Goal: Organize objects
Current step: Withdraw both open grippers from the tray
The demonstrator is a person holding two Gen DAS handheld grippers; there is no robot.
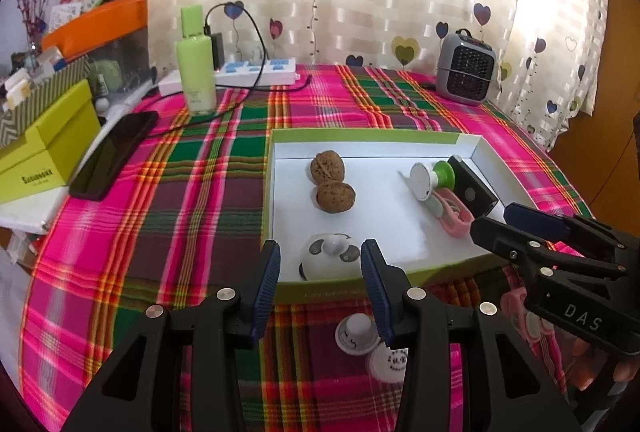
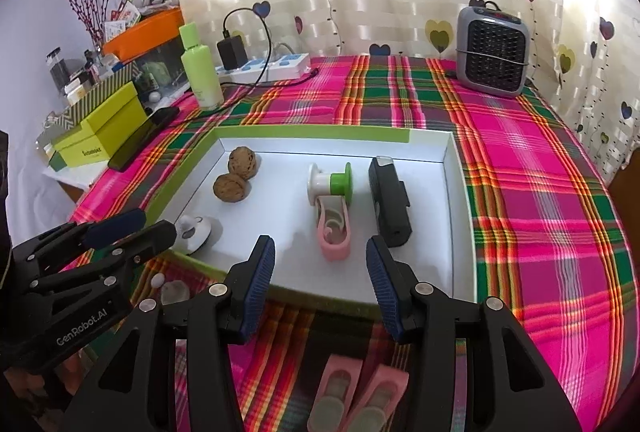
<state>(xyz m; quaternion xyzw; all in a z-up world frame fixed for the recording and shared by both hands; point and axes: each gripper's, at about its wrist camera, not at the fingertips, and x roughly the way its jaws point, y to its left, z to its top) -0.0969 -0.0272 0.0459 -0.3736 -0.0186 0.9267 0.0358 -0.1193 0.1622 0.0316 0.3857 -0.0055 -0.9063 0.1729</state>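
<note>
A shallow white tray with a green rim (image 1: 360,136) (image 2: 452,159) lies on the plaid cloth. It holds two walnuts (image 1: 329,180) (image 2: 237,175), a panda figure (image 1: 330,260) (image 2: 194,230), a white and green suction hook (image 1: 430,179) (image 2: 332,183), a pink clip (image 1: 452,213) (image 2: 335,234) and a black device (image 1: 472,187) (image 2: 390,199). My left gripper (image 1: 320,286) is open and empty just before the panda. My right gripper (image 2: 320,284) is open and empty at the tray's near edge. Two white round hooks (image 1: 358,334) and two pink clips (image 2: 356,392) lie on the cloth below the grippers.
A green bottle (image 1: 196,59), a power strip with a charger (image 1: 256,69) and a small grey heater (image 1: 464,69) stand at the table's back. A black phone (image 1: 114,155) and green boxes (image 1: 44,151) lie at the left edge. A curtain hangs behind.
</note>
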